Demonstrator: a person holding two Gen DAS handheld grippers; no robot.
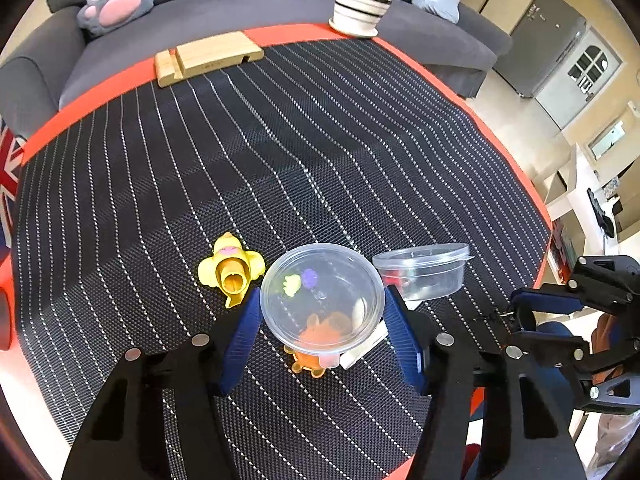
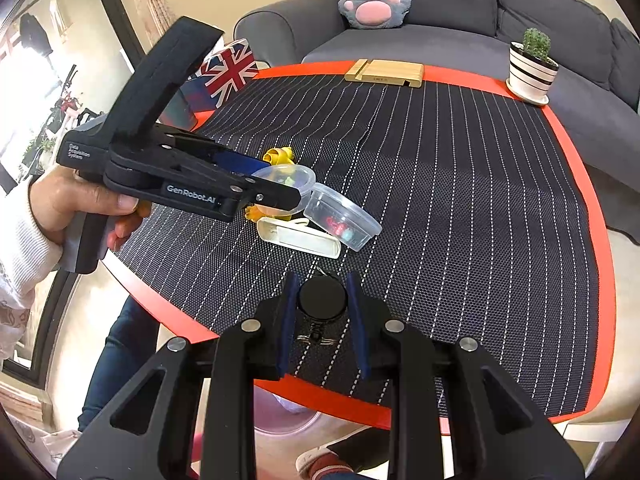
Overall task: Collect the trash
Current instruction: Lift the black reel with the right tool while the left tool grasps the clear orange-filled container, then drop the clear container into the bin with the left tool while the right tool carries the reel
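Note:
My left gripper [image 1: 322, 306] is shut on a clear round plastic cup [image 1: 320, 292] with small coloured bits inside, held just above the black mat; it also shows in the right wrist view [image 2: 290, 178]. An orange toy [image 1: 310, 362] and a white flat case [image 2: 300, 238] lie under it. A second clear cup [image 1: 422, 270] leans beside it, with red bits inside [image 2: 340, 216]. A yellow toy [image 1: 230, 270] lies to its left. My right gripper [image 2: 322, 294] is shut on a black round badge reel [image 2: 322, 296] near the table's front edge.
The round red table [image 2: 600, 216] carries a black striped mat [image 1: 280, 152]. At the far edge stand a wooden phone stand [image 1: 208, 56] and a potted cactus [image 1: 362, 4]. A grey sofa [image 1: 224, 4] with a paw cushion [image 1: 120, 0] is behind.

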